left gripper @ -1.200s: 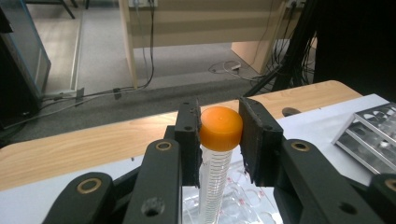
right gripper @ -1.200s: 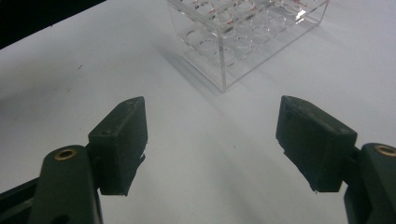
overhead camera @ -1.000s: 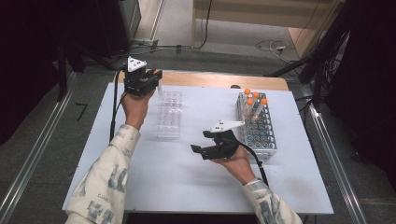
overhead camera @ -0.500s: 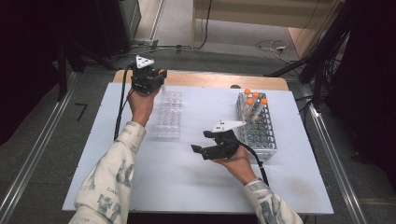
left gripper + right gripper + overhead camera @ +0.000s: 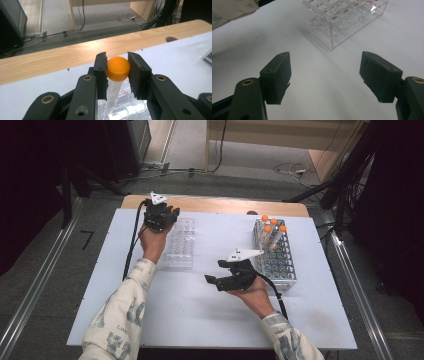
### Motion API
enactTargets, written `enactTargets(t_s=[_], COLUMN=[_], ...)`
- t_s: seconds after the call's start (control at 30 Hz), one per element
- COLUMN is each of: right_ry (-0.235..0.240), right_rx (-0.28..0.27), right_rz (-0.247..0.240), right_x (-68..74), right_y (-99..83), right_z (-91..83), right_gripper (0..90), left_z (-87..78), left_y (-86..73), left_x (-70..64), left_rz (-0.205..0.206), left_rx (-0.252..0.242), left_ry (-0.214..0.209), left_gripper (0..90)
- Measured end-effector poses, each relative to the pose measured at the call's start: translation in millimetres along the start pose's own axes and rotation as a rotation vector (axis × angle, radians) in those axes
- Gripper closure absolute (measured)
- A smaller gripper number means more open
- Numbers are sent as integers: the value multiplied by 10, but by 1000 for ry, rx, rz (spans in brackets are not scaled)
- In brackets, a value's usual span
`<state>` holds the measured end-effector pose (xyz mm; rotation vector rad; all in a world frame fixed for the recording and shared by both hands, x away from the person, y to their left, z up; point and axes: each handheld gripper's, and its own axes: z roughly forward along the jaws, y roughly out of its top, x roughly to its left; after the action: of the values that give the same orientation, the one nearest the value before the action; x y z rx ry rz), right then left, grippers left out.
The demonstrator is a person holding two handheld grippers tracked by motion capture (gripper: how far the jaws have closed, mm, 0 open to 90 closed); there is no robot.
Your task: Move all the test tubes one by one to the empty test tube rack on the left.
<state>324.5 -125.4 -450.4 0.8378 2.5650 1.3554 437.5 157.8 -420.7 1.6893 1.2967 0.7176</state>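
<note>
My left gripper (image 5: 161, 215) is at the far end of a clear plastic tube rack (image 5: 180, 246) and is shut on a tube with an orange cap (image 5: 118, 68). In the left gripper view the two jaws press the cap from both sides, and the tube's clear body (image 5: 112, 93) slants down into the clear rack (image 5: 126, 111). My right gripper (image 5: 220, 281) hovers open over the middle of the white table, with nothing between its jaws (image 5: 325, 75). Ahead of it stands the clear rack (image 5: 342, 22) with empty wells.
A grid rack (image 5: 277, 260) stands at the right and holds several orange-capped tubes (image 5: 272, 227) at its far end. A wooden strip (image 5: 225, 206) runs along the far edge of the white table (image 5: 175, 315). Cables lie on the floor beyond.
My left gripper has shifted slightly right and toward the clear rack with the tube in it. The right gripper has stayed where it was, open.
</note>
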Motion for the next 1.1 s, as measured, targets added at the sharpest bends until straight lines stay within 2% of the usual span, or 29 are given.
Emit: enactTargets(t_s=[0.13, 0.4, 0.53, 0.6, 0.67, 0.8, 0.83, 0.93, 1.0, 1.1], right_ry=[-2, 3, 5, 3, 1, -8, -11, -14, -19, -26], right_rx=[-2, 2, 2, 2, 0, -3, -5, -13, -15, -19], right_rz=[2, 5, 3, 0, -2, 0, 2, 5, 6, 6], right_x=[-6, -2, 4, 7, 8, 3, 2, -5, -7, -13], right_y=[0, -2, -3, -2, -1, 4, 7, 13, 14, 17], right_z=[-10, -4, 0, 1, 0, -25, -36, -63, -75, -94], right_gripper=[238, 238, 238, 238, 238, 238, 238, 238, 238, 238], left_z=[28, 27, 13, -18, -59, -190, -230, -362, -450, -594], left_y=[-56, -62, -81, -85, -91, -127, -145, -209, -257, -340], left_x=[-1, -21, -29, -21, -15, -43, -46, -41, -45, -55], left_rz=[0, 10, 14, -10, -34, -28, -38, -72, -85, -94], left_rx=[2, 8, 13, 4, -7, -15, -22, -31, -27, -48], left_ry=[1, 12, 16, 24, 24, 18, 13, -8, -19, -33], left_gripper=[703, 687, 511, 455, 412, 313, 292, 257, 239, 226])
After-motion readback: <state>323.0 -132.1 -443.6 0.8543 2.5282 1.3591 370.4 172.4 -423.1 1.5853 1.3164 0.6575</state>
